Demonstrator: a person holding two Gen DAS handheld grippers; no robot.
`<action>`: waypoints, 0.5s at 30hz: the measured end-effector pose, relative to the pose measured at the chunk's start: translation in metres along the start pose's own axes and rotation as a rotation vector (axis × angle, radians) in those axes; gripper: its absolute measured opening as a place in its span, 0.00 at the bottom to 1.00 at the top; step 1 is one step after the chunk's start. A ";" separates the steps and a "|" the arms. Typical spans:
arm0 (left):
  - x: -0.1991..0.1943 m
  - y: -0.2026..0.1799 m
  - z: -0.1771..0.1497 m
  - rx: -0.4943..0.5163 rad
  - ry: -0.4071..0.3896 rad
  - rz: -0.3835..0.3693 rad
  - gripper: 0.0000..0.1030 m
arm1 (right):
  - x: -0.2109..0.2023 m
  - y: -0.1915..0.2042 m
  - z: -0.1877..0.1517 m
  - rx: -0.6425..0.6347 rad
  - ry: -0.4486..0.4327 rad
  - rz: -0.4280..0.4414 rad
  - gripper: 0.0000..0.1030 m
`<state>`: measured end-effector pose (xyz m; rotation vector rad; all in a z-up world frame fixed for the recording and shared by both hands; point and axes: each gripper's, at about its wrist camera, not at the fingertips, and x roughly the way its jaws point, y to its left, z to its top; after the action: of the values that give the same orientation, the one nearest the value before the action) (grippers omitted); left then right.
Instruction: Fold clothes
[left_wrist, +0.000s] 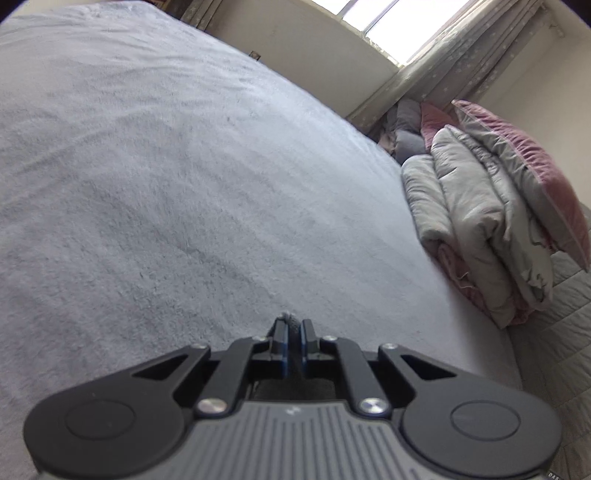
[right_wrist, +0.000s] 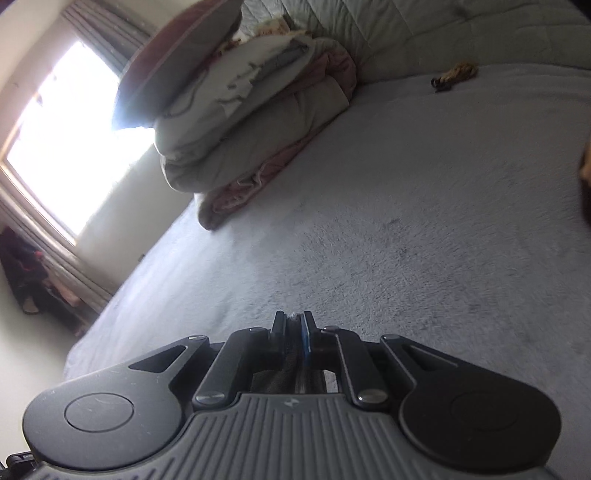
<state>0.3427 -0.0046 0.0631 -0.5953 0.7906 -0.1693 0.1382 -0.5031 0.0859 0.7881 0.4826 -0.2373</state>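
Grey-covered bed (left_wrist: 184, 184); folded duvet (left_wrist: 480, 229), perhaps a hair tie (right_wrist: 454, 75)

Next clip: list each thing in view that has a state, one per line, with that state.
left gripper: jaws shut on a strip of dark fabric.
right gripper: jaws shut on dark fabric as well.
folded comforter: folded, stacked at the edge of the bed.
pink pillow: leaning on top of the comforter.
curtains: drawn aside, window uncovered.
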 end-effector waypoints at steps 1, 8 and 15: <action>0.008 0.003 0.000 -0.010 0.019 0.003 0.07 | 0.005 -0.001 -0.001 -0.007 0.007 -0.012 0.09; -0.004 0.029 0.007 -0.068 -0.020 -0.015 0.45 | 0.003 -0.023 0.001 0.014 -0.009 -0.122 0.13; -0.086 0.006 -0.031 0.226 -0.065 0.076 0.61 | -0.054 -0.020 -0.001 -0.017 0.005 -0.142 0.47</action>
<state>0.2601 0.0174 0.0955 -0.3547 0.7179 -0.1662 0.0832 -0.5144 0.0999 0.7388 0.5454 -0.3621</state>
